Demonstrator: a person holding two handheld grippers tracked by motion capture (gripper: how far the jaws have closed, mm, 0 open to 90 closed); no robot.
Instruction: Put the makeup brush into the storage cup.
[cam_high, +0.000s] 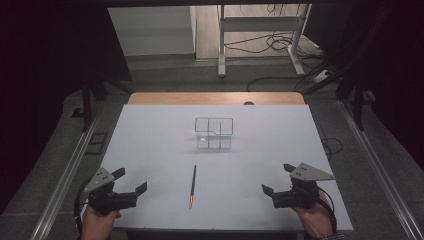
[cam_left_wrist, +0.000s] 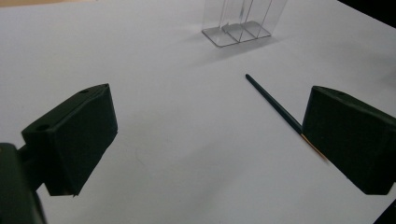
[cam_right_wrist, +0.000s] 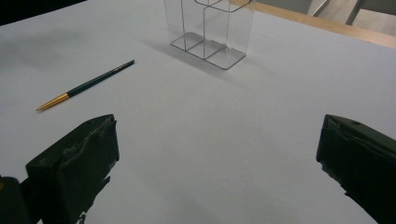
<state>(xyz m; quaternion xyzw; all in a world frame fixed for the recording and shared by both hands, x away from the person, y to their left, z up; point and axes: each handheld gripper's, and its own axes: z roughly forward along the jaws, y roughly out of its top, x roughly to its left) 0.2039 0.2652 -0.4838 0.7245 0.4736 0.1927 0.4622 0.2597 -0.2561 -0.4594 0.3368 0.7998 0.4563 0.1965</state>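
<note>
Nearest, at the table's (cam_high: 150, 150) front edge: left tool (cam_high: 131, 184) held low at the near left corner, jaws spread wide, nothing between them. Opposite, at the near right corner: right tool (cam_high: 277, 180) likewise spread wide and empty, grey three-cornered plate on top, cable trailing back past the hand (cam_high: 315, 216). Both well apart from each other and angled in toward the middle of the white surface.

Between the two, a little farther in: a dark green pencil (cam_high: 193, 186) lying flat on the table, touched by neither tool, gold-coloured end toward the front edge, dark end pointing away toward the far side. Seen from the left tool view as a slanting dark line (cam_left_wrist: 273, 101) partly hidden behind one black jaw; from the right tool view lying free (cam_right_wrist: 86, 85) off to one side, gold end nearer.

Farther still, past the pencil's dark end and near the centre of the table: a clear plastic holder (cam_high: 214, 133), upright, split into several compartments, all looking empty. Well apart from the pencil and from both tools.

Beyond that: a strip of bare wood at the table's far edge, then grey floor with cables and the legs of a white stand (cam_high: 260, 30).
</note>
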